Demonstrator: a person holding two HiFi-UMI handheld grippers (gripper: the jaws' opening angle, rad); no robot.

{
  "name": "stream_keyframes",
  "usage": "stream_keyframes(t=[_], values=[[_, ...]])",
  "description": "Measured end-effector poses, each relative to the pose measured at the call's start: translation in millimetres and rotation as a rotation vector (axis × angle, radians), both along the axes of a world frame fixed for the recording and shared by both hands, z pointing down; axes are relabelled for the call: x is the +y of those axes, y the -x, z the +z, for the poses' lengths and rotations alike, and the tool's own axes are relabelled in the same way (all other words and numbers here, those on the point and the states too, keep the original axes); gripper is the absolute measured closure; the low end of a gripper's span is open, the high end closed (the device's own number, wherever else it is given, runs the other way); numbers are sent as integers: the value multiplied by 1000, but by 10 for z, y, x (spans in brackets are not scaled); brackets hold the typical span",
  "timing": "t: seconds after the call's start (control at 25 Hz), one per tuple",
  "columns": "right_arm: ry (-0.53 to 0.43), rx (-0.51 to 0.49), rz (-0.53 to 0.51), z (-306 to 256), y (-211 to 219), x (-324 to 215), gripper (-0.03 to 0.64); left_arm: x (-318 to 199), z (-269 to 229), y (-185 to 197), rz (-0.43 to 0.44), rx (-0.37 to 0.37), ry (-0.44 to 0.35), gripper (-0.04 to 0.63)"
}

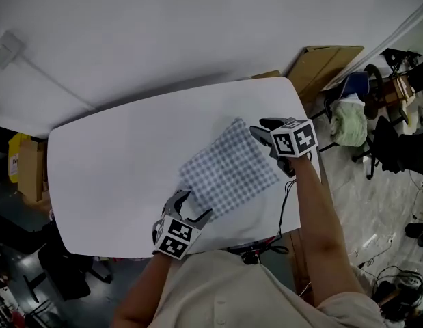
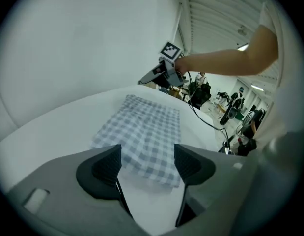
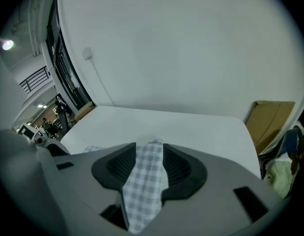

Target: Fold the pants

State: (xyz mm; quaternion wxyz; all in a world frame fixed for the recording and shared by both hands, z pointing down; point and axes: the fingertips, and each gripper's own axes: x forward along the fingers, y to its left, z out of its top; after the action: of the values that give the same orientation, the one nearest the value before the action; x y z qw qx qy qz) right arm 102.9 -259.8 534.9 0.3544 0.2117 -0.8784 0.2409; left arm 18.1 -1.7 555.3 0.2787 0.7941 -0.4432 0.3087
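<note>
Already gathered into a compact rectangle, the blue-and-white checked pants (image 1: 230, 169) lay toward the right side of the white table (image 1: 108, 183). The right gripper (image 1: 264, 134) was clamped on a fold of cloth at their far corner, and the left gripper (image 1: 193, 206) hung at the near corner, jaws wide apart with nothing between the pads. The step in hand appeared to be a further fold begun from one corner only; the next move would call for the left gripper to close on the near corner so both travel together.
</note>
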Motion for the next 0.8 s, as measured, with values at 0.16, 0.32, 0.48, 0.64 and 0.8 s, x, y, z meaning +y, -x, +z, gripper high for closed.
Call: stream_keyframes(t=[0.16, 0.32, 0.48, 0.64, 0.8], values=[[-44, -104, 78, -262, -122, 376, 443, -106, -175, -25, -21, 30, -35, 262], [-65, -193, 139, -442, -222, 813, 449, -135, -303, -52, -12, 43, -65, 264], [-65, -252, 157, -551, -269, 1211, 454, -117, -384, -91, -17, 87, -71, 264], [-68, -276, 157, -599, -331, 1515, 460, -96, -456, -172, -10, 131, -74, 264], [-55, -296, 153, -656, -385, 1746, 469, -127, -578, -258, 3, 160, -94, 264]])
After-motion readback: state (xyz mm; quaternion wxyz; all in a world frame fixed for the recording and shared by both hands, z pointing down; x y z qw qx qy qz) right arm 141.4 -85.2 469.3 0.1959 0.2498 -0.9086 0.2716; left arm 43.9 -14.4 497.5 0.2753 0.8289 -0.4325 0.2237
